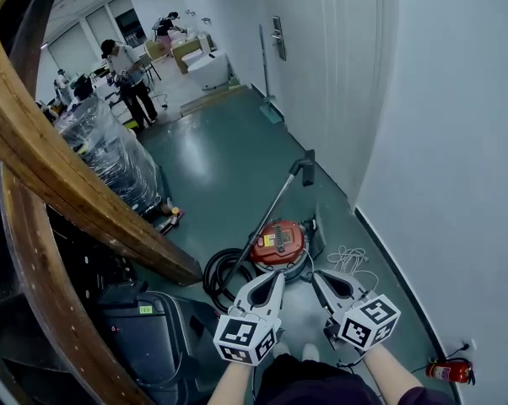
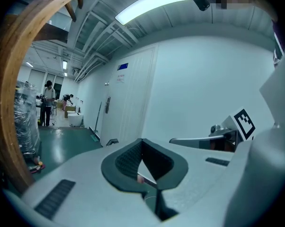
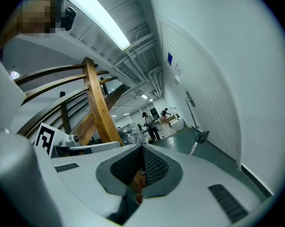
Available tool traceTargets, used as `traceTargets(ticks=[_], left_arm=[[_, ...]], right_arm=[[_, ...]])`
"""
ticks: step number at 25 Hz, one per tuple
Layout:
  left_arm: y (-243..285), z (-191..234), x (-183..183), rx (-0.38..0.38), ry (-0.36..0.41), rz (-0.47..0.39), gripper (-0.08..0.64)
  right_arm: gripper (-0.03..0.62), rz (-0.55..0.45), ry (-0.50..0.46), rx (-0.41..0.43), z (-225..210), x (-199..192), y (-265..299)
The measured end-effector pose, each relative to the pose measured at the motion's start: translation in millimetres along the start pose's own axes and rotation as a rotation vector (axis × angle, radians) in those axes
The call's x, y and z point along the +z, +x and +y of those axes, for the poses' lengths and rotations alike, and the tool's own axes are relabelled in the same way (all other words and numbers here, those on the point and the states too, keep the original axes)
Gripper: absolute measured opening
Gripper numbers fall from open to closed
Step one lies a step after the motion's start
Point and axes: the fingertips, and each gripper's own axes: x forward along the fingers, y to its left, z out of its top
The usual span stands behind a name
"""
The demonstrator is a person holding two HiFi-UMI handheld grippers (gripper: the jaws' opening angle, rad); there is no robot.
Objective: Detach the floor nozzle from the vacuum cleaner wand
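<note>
Jaws on the left gripper [image 1: 275,277] and right gripper [image 1: 317,274] are pressed together and empty, both held near the red vacuum [image 1: 278,243], seemingly ready to reach its leaning wand [image 1: 267,217].

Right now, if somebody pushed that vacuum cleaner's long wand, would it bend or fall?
The wand looks like a metal tube, so probably stiff. It stands slanted with a dark end piece on top, so it would likely topple.
</note>
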Motion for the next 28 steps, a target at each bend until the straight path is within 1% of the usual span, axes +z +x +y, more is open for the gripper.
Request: traceTargets(ticks=[5, 10, 22, 28], left_arm=[[11, 14, 3, -0.012, 0.005, 0.004, 0.005], [26, 31, 4, -0.03, 0.006, 0.014, 0.005], [61, 105, 1, -0.048, -0.025, 0.05, 0.005], [86, 141, 4, -0.076, -0.033, 0.074, 0.005]], right_arm=[[0.017, 0.007, -0.001, -0.002, -3, -1, 17], [0.017, 0.004, 0.007, -0.021, -13, 1, 39], [0.017, 0.014, 0.054, -0.075, -36, -7, 117], [0.017, 0.008, 0.085, -0.124, -55, -1, 156]])
